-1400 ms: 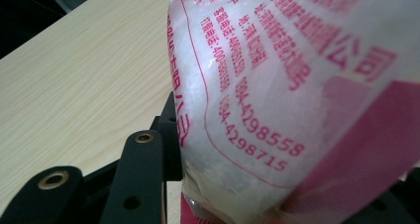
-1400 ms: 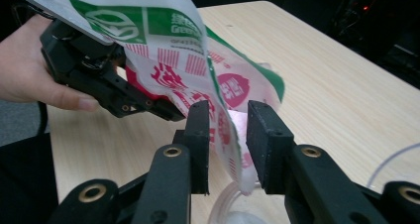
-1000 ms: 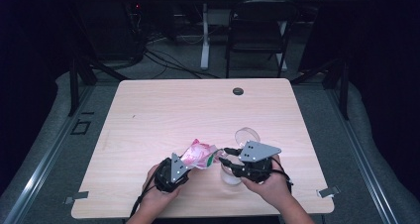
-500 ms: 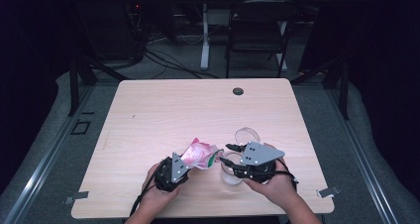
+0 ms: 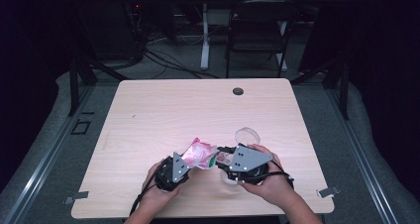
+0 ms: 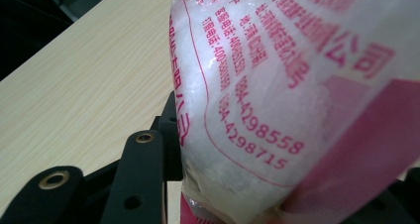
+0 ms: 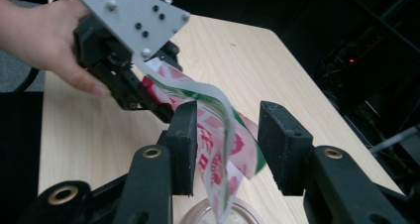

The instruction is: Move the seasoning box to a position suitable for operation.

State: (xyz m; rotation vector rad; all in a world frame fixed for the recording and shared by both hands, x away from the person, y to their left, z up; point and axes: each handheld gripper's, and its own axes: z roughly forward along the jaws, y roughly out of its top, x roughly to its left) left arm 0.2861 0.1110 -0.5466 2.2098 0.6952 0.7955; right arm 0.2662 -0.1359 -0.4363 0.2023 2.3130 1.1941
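Left tool grips pink pouch printed "4298558"; right tool gapes around it.

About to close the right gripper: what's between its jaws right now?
In the right gripper view, the pouch's printed edge hangs between the open jaws of the right gripper, above a clear round container.

1. Plastic pouch: pink-and-white with red print and a green edge, filled with white grains; clamped at one end in the left gripper, held tilted above the desk's near edge.
2. Pouch's open end hangs between the spread jaws of the right gripper, drooping over the container.
3. Clear round container: sits on the desk directly under the pouch's tip.
4. Clear round lid: lies flat on the desk just beyond the right gripper.
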